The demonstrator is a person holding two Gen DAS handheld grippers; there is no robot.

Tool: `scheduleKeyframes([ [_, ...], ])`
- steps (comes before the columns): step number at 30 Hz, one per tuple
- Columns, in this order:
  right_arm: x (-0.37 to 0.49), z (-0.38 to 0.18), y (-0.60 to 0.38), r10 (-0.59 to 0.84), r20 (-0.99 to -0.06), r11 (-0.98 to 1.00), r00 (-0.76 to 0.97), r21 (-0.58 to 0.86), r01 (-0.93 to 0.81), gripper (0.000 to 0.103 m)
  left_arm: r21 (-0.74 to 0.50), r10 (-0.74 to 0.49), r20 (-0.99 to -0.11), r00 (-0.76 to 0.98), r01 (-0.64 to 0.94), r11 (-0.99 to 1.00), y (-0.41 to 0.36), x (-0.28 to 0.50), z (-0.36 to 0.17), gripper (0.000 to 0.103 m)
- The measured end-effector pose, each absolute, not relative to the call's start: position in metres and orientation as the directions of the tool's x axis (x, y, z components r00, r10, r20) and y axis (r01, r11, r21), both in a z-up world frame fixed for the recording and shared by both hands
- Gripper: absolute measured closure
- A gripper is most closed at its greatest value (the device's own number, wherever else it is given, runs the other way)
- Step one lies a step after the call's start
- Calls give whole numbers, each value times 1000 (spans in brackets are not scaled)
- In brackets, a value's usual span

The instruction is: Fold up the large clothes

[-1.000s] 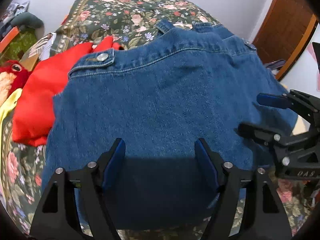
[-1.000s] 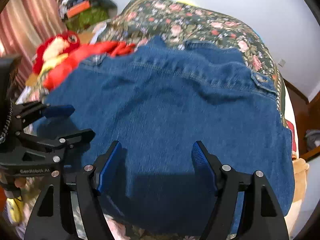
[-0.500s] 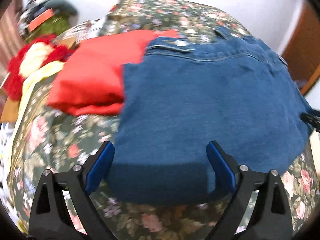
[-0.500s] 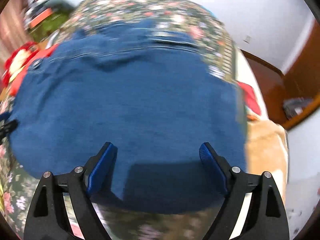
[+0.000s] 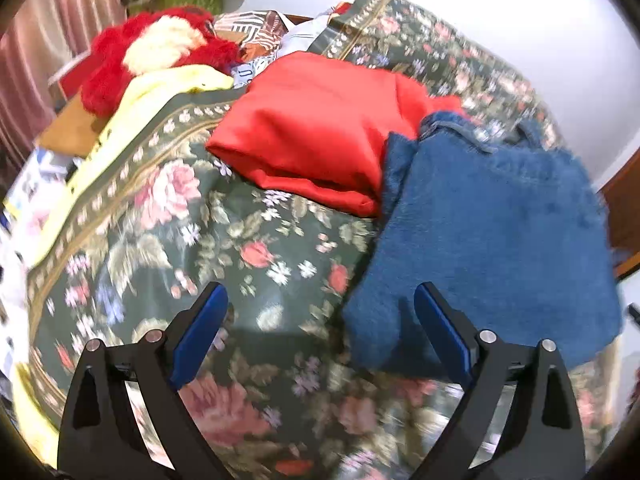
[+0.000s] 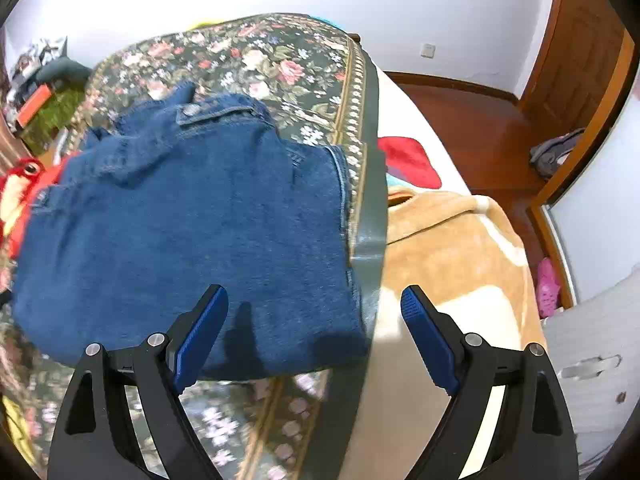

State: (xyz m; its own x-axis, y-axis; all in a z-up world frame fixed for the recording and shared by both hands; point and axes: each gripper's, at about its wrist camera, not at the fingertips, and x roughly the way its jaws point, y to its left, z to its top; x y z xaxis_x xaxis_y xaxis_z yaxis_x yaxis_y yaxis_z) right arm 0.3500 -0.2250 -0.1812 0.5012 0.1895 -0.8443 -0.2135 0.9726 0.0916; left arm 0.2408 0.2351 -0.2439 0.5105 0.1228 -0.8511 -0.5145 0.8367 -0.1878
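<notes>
A folded blue denim garment [image 5: 492,232] lies flat on the dark floral bedspread [image 5: 208,248]. My left gripper [image 5: 320,328] hovers open over its near left corner, one blue finger above the bedspread and the other above the denim, with nothing held. In the right wrist view the same denim garment [image 6: 192,216] lies with its right edge along the bedspread's patterned border. My right gripper [image 6: 316,330] stands open over its near right corner, empty. The far side of the garment shows a collar and metal buttons.
A folded red garment [image 5: 316,136] lies just left of the denim, touching it. Behind it sit a red and cream plush toy [image 5: 156,48] and a yellow cloth [image 5: 168,84]. A tan blanket [image 6: 452,248] covers the bed to the right, by a wooden door [image 6: 576,52].
Both grippers opened wider and drew apart: the left one swung to the denim's left corner, the right one to its right corner. The denim lies still, released.
</notes>
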Motion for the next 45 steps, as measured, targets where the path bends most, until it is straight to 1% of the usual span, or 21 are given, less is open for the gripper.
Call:
scheduleKeyframes([
  [2, 342, -172, -221, 209, -829, 969, 519, 103, -226, 17, -270, 62, -839, 540, -513, 815, 234, 234, -240, 8],
  [6, 331, -161, -208, 246, -807, 957, 537, 116, -265, 17, -454, -108, -806, 582, -492, 743, 227, 224, -249, 8],
  [10, 326, -164, -193, 267, -806, 946, 528, 114, -304, 17, -616, -298, -757, 582, -482, 623, 218, 228, -277, 8],
  [12, 326, -169, -186, 273, -813, 941, 514, 114, -320, 17, -655, -359, -741, 567, -493, 573, 214, 233, -291, 8],
  [17, 328, -189, -168, 290, -838, 930, 462, 133, -342, 17, -728, -435, -681, 589, -485, 484, 212, 249, -313, 9],
  [20, 328, -199, -158, 287, -851, 927, 441, 129, -353, 17, -765, -457, -642, 616, -473, 436, 217, 259, -323, 15],
  [22, 329, -204, -153, 265, -856, 929, 444, 103, -355, 16, -782, -462, -622, 632, -467, 414, 220, 267, -328, 23],
  [23, 328, -204, -151, 256, -855, 929, 452, 89, -358, 16, -790, -472, -612, 634, -468, 395, 221, 274, -333, 25],
  [24, 328, -205, -149, 252, -854, 928, 455, 80, -364, 14, -799, -478, -601, 641, -465, 381, 221, 279, -335, 29],
  [25, 327, -205, -149, 253, -853, 928, 456, 80, -365, 12, -803, -475, -596, 648, -464, 374, 221, 284, -338, 32],
  [26, 327, -206, -148, 250, -855, 929, 455, 79, -361, 11, -799, -468, -600, 649, -469, 375, 220, 287, -338, 33],
  [28, 327, -206, -147, 242, -857, 931, 455, 73, -358, 11, -766, -418, -639, 646, -479, 430, 215, 298, -331, 46],
  [29, 326, -205, -146, 239, -859, 931, 452, 71, -357, 11, -732, -382, -671, 635, -486, 478, 210, 303, -323, 48],
  [31, 326, -203, -145, 237, -865, 932, 443, 73, -356, 11, -666, -298, -718, 629, -494, 559, 203, 306, -306, 60],
  [33, 325, -199, -144, 243, -868, 932, 434, 85, -352, 11, -575, -190, -747, 637, -477, 664, 190, 308, -277, 68],
  [37, 321, -183, -135, 259, -861, 926, 438, 92, -367, 11, -510, -109, -692, 713, -377, 773, 168, 311, -217, 74],
  [39, 319, -171, -126, 266, -852, 919, 451, 83, -385, 11, -470, -73, -647, 759, -323, 821, 154, 313, -181, 77],
  [42, 315, -152, -107, 300, -836, 898, 459, 84, -432, 11, -445, -55, -573, 818, -254, 859, 143, 308, -137, 79],
  [45, 314, -144, -83, 326, -835, 874, 442, 89, -477, 11, -433, -40, -505, 862, -214, 875, 153, 292, -98, 80],
])
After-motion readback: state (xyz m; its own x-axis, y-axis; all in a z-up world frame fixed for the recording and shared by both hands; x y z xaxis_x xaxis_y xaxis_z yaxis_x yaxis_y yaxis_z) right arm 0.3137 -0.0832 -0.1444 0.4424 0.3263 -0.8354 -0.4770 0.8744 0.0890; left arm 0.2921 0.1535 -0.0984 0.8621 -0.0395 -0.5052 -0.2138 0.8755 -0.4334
